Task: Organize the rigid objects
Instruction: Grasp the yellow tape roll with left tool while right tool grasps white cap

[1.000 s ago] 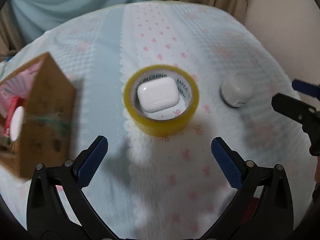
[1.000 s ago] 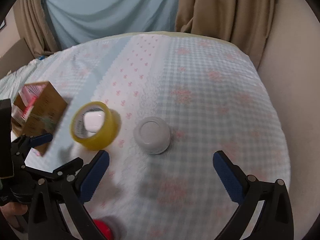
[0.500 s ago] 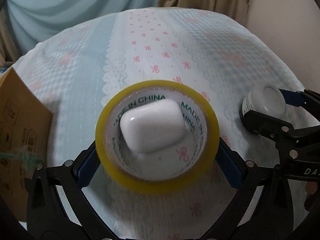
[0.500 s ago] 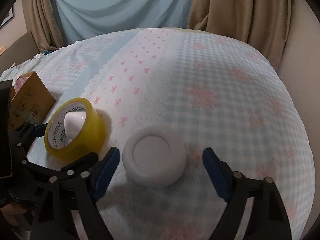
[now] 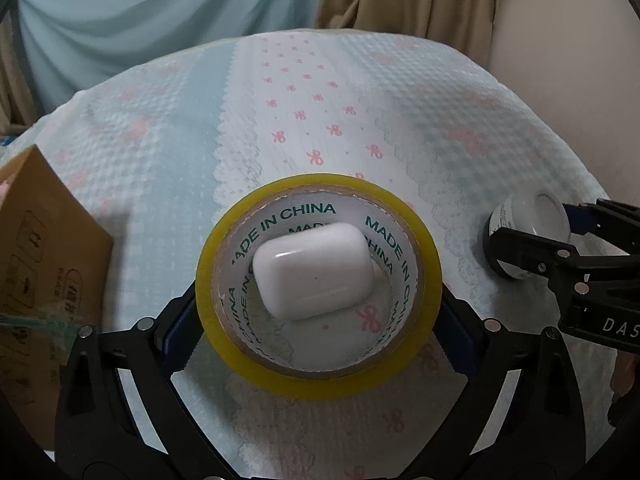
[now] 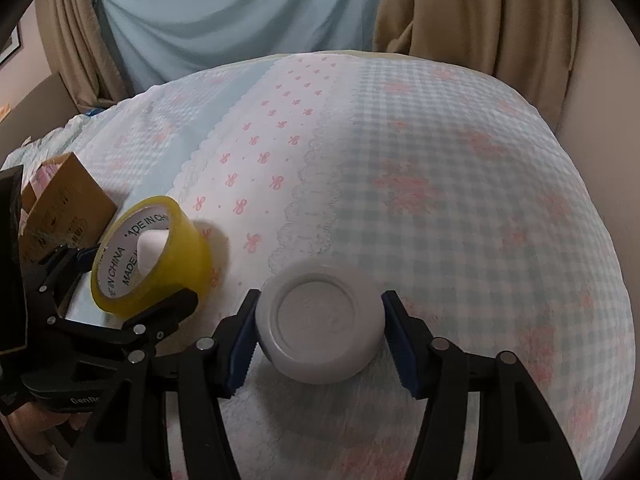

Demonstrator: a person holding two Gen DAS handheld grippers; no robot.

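Note:
A yellow tape roll (image 5: 424, 276) lies flat on the bed with a white earbud case (image 5: 314, 274) inside its core. My left gripper (image 5: 318, 320) is shut on the roll, its blue pads against both sides. The roll also shows in the right wrist view (image 6: 188, 256). A white round jar (image 6: 320, 326) sits between the blue pads of my right gripper (image 6: 320, 340), which is shut on it. The jar also shows in the left wrist view (image 5: 532, 216), held by the right gripper's black fingers (image 5: 532, 248).
A brown cardboard box (image 5: 44, 264) stands just left of the tape roll; it also shows in the right wrist view (image 6: 64, 204). The patterned bedsheet (image 6: 440, 184) stretches far and right. Curtains (image 6: 248, 12) hang behind the bed.
Both grippers moved forward and down onto their objects. The left jaws closed onto the tape roll; the right jaws closed from wide open onto the white jar.

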